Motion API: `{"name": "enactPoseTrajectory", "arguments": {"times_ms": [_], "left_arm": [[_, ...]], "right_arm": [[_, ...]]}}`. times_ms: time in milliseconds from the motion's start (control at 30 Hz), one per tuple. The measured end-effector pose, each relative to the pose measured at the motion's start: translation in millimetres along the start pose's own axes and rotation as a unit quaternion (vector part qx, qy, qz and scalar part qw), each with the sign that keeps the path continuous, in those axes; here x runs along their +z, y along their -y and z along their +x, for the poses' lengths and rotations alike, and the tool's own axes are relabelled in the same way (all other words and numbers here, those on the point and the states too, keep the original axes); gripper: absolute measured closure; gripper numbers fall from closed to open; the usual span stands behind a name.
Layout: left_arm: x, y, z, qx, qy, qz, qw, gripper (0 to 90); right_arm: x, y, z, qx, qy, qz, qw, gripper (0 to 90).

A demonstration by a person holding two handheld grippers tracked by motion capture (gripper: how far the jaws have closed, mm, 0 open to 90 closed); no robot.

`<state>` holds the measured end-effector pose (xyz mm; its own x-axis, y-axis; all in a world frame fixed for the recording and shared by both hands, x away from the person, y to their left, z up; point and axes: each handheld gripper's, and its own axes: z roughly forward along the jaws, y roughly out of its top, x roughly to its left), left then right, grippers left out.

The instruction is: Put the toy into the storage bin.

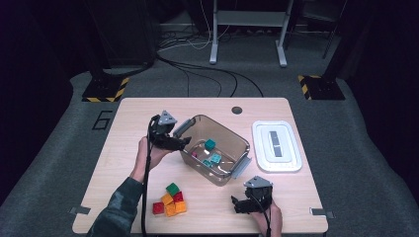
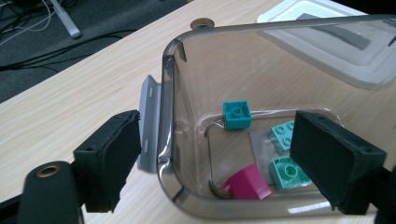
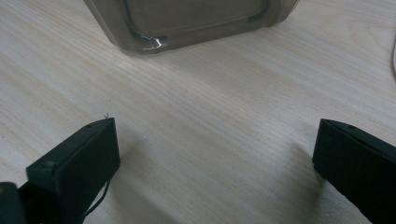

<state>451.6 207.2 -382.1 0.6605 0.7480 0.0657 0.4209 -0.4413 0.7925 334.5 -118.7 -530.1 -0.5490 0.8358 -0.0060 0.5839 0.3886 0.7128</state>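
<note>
Your left arm wears a dark green mottled sleeve (image 1: pixel 117 207), and a black cable (image 1: pixel 145 197) trails from the left claw (image 1: pixel 184 143) back along it. Each claw is black with a grey three-cornered plate (image 1: pixel 167 117) on top; the right claw (image 1: pixel 236 203) has its own plate and cable. Up close, your left claw's black pads (image 2: pixel 109 158) look rough-edged and foam-like, with a brass-ringed hole (image 2: pixel 48 170) behind one.

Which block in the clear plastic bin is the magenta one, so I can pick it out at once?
Start at the clear smoky plastic bin in the middle of the light wooden table. Look to its floor at the end by the left gripper, whose jaws stand open over the rim. The magenta block lies tilted there; its neighbours are all teal or mint.
</note>
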Motion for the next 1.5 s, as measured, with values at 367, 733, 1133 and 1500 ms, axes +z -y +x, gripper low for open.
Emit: {"name": "enactPoseTrajectory", "arguments": {"times_ms": [367,733,1133,1500], "left_arm": [[-29.6,22.7,-0.3,-0.006,-0.015,-0.013,0.9998,9.5],[-44.2,47.9,-8.7,-0.009,-0.024,-0.003,0.9997,4.8],[-44.2,83.7,-12.0,-0.031,-0.025,0.004,0.9992,0.0],[-34.7,111.3,-16.2,-0.055,-0.015,0.017,0.9982,0.0]], "right_arm": [[0.1,-0.1,-0.1,0.001,0.001,0.000,1.0000,0.0],[0.1,-0.1,0.0,0.001,0.001,0.000,1.0000,0.0],[0.1,-0.1,-0.1,0.001,0.001,0.000,1.0000,0.0],[0.1,-0.1,0.0,0.001,0.001,0.000,1.0000,0.0]]}}
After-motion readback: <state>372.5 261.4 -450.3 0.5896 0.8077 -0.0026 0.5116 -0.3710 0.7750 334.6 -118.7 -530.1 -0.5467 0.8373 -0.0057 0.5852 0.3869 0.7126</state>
